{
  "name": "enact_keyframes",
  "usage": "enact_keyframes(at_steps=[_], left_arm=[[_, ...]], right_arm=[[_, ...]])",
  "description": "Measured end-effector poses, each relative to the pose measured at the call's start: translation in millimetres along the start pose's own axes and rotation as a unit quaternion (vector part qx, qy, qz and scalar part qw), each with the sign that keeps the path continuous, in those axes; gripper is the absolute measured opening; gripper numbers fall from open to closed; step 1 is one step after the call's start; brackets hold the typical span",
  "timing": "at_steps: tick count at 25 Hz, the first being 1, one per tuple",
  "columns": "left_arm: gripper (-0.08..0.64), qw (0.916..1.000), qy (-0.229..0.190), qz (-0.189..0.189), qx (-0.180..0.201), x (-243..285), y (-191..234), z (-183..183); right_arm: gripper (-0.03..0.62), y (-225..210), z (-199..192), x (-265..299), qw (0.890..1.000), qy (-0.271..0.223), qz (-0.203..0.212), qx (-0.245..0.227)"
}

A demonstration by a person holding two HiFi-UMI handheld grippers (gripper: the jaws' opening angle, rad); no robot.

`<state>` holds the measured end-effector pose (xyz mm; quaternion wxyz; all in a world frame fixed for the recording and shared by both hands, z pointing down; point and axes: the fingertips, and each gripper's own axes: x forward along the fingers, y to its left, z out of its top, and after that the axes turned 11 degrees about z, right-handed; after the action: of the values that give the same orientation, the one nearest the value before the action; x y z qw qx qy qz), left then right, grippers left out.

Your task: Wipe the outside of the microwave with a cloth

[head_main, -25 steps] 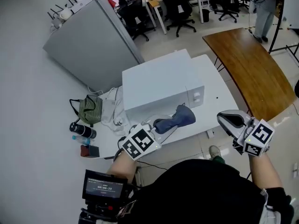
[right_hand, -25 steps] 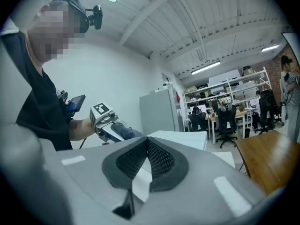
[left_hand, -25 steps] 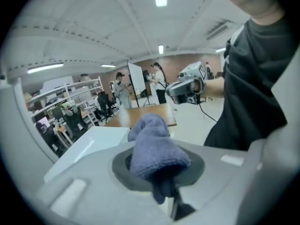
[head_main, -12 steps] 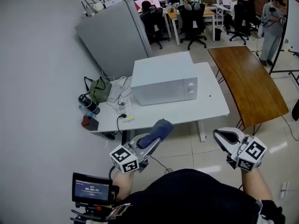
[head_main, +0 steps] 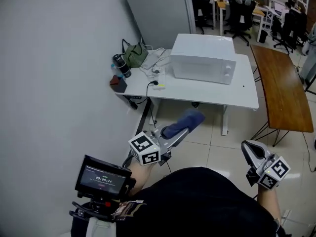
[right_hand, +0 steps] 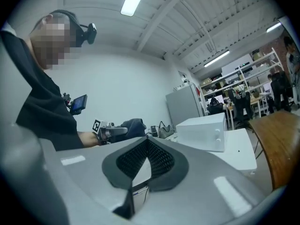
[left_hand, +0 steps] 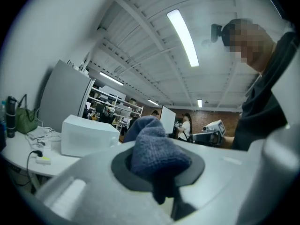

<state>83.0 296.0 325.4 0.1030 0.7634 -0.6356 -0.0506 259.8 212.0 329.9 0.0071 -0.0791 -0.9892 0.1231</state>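
Clamping cloth (head_main: 183,123) in left tool (head_main: 172,133) | microwave (head_main: 205,58) well apart | right tool (head_main: 249,149) closed, empty

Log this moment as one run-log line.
phase: no wiping contact | left gripper: shut on cloth | right gripper: shut, empty | microwave: on table, untouched

We have stepped back from the desk (head_main: 197,94).
A second ago our left tongs (head_main: 172,131) held the cloth (head_main: 183,122) at the microwave (head_main: 203,58) front, mid-frame. Now both hang over the floor (head_main: 217,154) at lower centre, the microwave has receded to the upper middle, and our right tongs (head_main: 251,148) have sunk to the lower right.
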Motion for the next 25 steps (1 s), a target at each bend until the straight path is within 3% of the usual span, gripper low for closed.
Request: enact_keyframes(at_steps=[6, 12, 21, 25], left_arm=[[0.057, 0.9999, -0.013, 0.006, 0.003, -52.2, 24.4, -6.0], [0.057, 0.9997, -0.023, -0.005, -0.001, -95.0, 61.2, 2.2], [0.057, 0.9994, -0.025, -0.015, 0.016, -96.6, 56.5, -2.8], [0.057, 0.9995, -0.030, -0.002, 0.009, -103.7, 56.7, -5.6]], right_arm=[[0.005, 29.1, -16.7, 42.9, 1.000, -0.014, -0.003, -0.011], [0.005, 66.4, -2.5, 108.0, 0.999, 0.021, -0.001, -0.032], [0.005, 65.5, -3.6, 114.1, 0.999, 0.021, 0.001, -0.046], [0.005, 63.0, -9.5, 117.6, 0.998, 0.034, 0.014, -0.042]])
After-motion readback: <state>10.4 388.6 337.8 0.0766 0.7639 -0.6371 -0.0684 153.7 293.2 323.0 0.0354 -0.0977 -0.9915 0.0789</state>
